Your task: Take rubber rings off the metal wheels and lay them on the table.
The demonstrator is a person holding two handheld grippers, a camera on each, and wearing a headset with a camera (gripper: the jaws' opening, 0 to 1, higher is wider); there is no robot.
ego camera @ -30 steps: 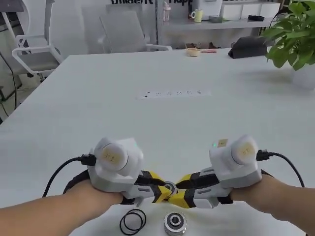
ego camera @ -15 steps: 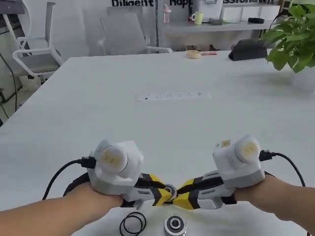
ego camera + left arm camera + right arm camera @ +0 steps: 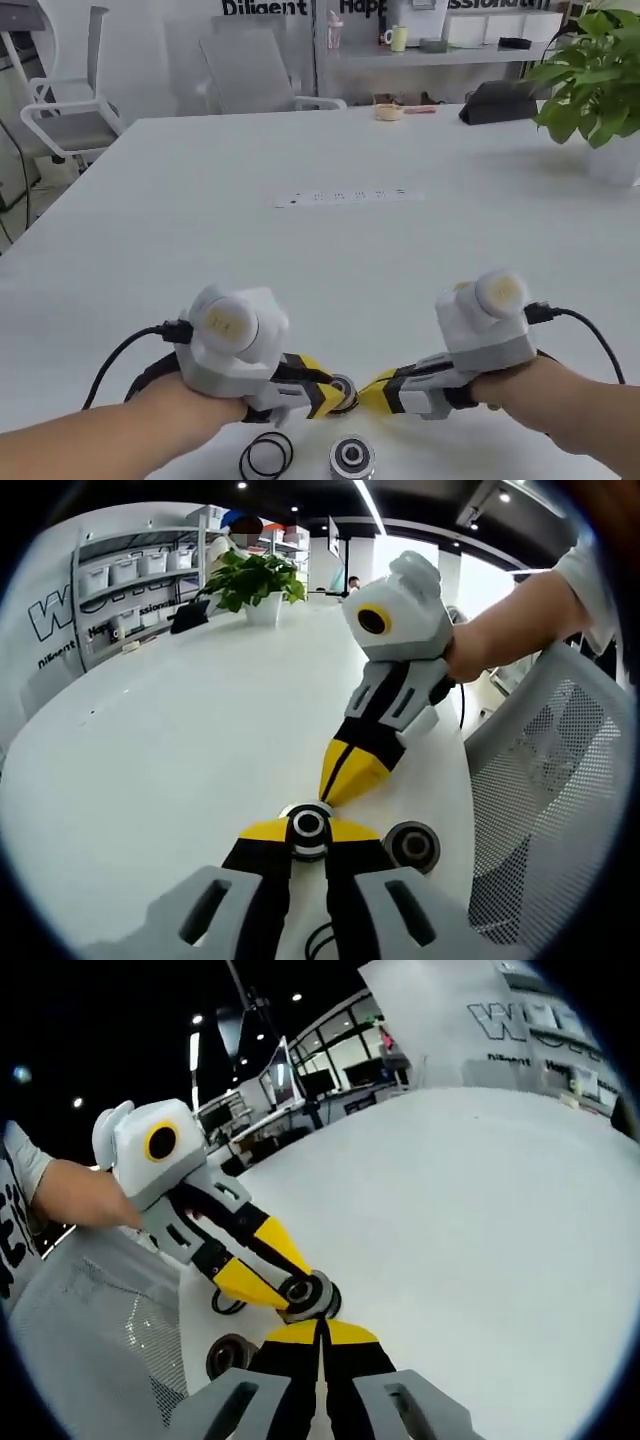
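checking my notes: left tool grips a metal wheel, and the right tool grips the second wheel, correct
Not quite. The left tool does grip a metal wheel, but the second wheel lies on the table; the head view shows it.

Left forearm (image 3: 80, 440) and right forearm (image 3: 590, 420) enter low from either side, the left gripper (image 3: 333, 394) pointing inward with jaws clamped on a wheel (image 3: 308, 826), the right gripper (image 3: 370, 394) facing it, jaws pressed together, tips nearly meeting.
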